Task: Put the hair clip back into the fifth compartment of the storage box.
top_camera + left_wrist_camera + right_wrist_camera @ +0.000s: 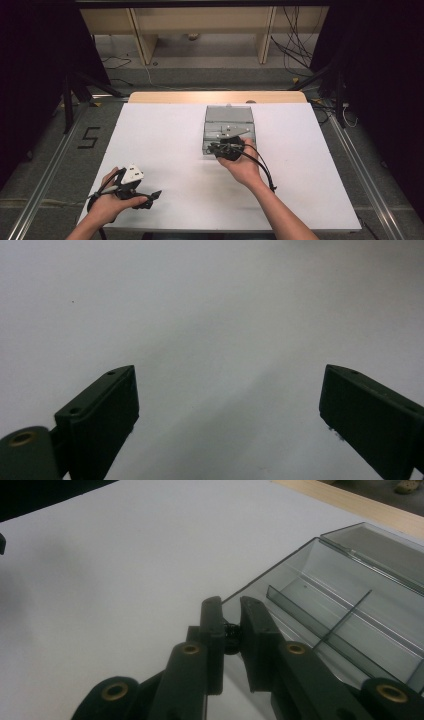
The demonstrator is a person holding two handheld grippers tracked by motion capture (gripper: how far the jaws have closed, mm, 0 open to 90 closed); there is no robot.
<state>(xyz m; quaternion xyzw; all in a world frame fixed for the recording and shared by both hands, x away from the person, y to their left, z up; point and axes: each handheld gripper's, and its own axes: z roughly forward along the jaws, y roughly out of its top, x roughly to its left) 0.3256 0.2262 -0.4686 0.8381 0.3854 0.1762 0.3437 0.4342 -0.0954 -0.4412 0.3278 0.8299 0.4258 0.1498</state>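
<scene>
— Black bit (231,632), tiny, pinched in the right gripper (231,611) at the box's (320,605) near corner — what is it?
— Too small to tell. Light and hard, I'd judge; likely to slip, so grip it mid-body.
— And the left gripper (227,400)?
— Spread wide over the bare table (165,150), holding nothing.

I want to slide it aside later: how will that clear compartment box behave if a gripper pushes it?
The clear box looks thin-walled and nearly empty, so probably light; it should slide easily on the smooth white table. Its raised lid may flap or shift the balance. The right gripper, shut on a small black piece, sits at its corner.
</scene>
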